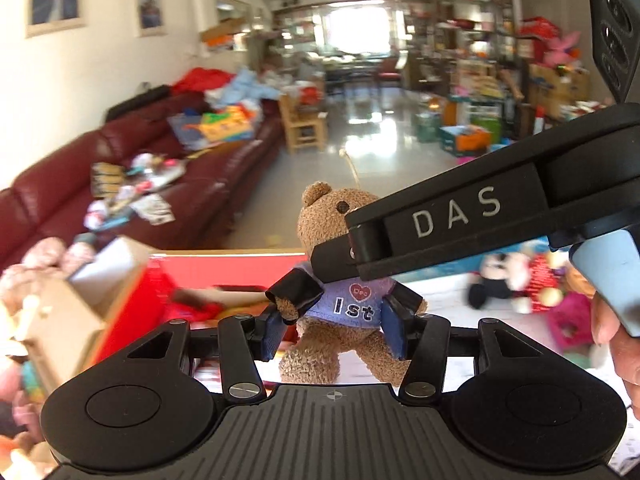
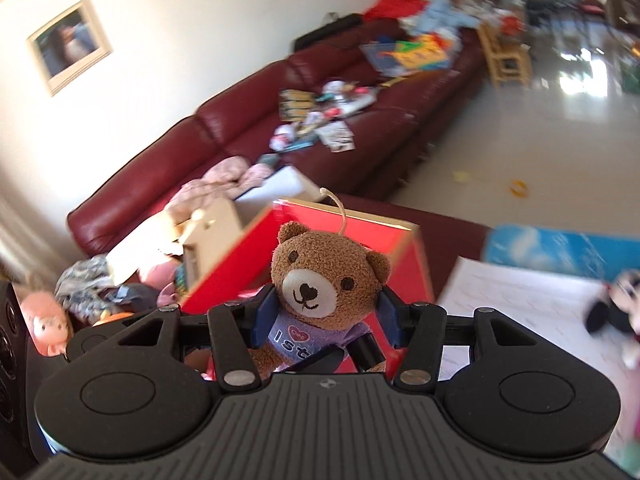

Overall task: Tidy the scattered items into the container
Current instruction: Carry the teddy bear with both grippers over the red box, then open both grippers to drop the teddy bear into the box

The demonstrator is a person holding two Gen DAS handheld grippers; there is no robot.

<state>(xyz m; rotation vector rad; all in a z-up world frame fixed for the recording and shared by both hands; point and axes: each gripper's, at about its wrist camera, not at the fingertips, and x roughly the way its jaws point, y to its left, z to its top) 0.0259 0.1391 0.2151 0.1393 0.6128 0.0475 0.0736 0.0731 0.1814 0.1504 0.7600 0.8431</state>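
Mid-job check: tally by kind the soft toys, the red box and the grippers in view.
teddy bear: 1
mouse plush: 1
red box: 1
left gripper, right gripper: 2
Total: 5

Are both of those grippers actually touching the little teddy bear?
Touching. In the left wrist view the left gripper pinches the teddy bear at its shirt, while the right gripper presses its face. The right wrist view shows the same.
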